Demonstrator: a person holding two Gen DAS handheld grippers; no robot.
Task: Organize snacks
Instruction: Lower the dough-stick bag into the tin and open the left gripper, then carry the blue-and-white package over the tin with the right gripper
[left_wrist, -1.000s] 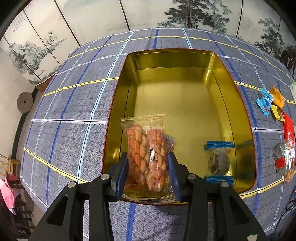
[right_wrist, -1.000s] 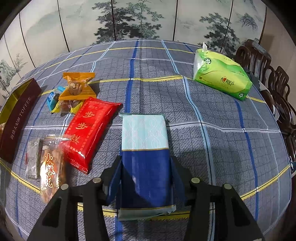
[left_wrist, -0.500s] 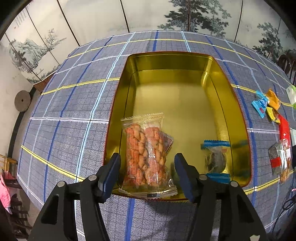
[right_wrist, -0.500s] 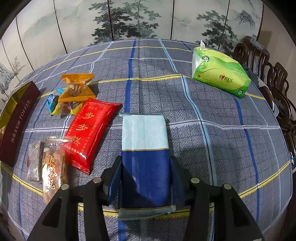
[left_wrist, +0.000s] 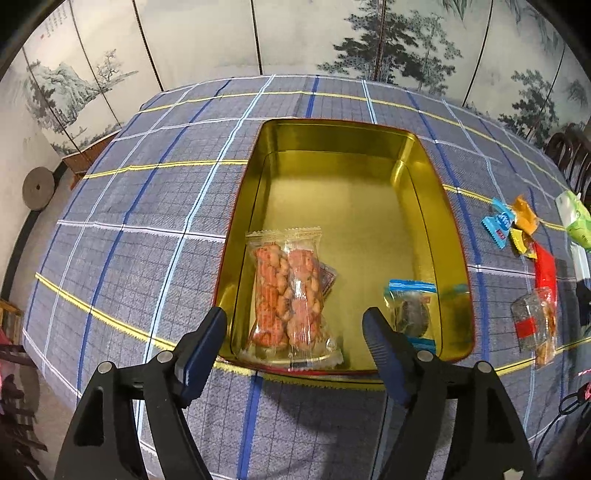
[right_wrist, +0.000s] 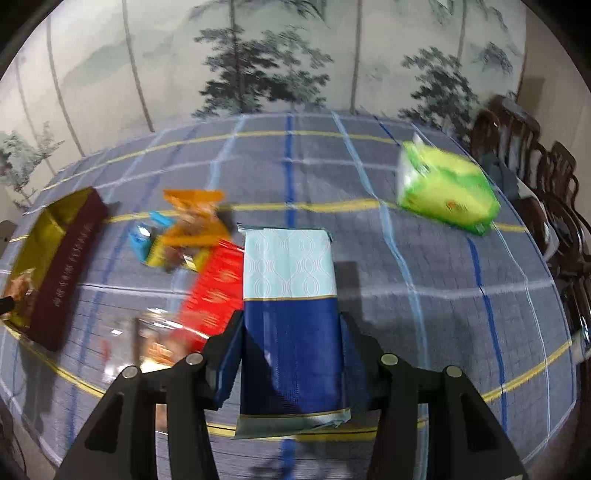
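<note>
A gold tin (left_wrist: 424, 206) lies open on the checked tablecloth. Inside its near end lie a clear pack of orange twists (left_wrist: 290, 295) and a blue-edged small packet (left_wrist: 412, 310). My left gripper (left_wrist: 295, 339) is open and empty, raised just in front of the tin's near rim. My right gripper (right_wrist: 291, 332) is shut on a blue and pale-blue flat packet (right_wrist: 291, 288) and holds it above the table. The tin also shows at the left of the right wrist view (right_wrist: 66, 266).
Loose snacks lie right of the tin: a red packet (right_wrist: 216, 291), orange and blue sweets (right_wrist: 184, 229), a clear packet (left_wrist: 535, 325). A green tissue pack (right_wrist: 447, 192) sits at the far right. Dark chairs (right_wrist: 535, 177) stand beyond the table's right edge.
My left gripper let go of the orange twist pack, opened wide and drew back and up. My right gripper lifted the blue packet off the table; that view is now blurred by motion.
</note>
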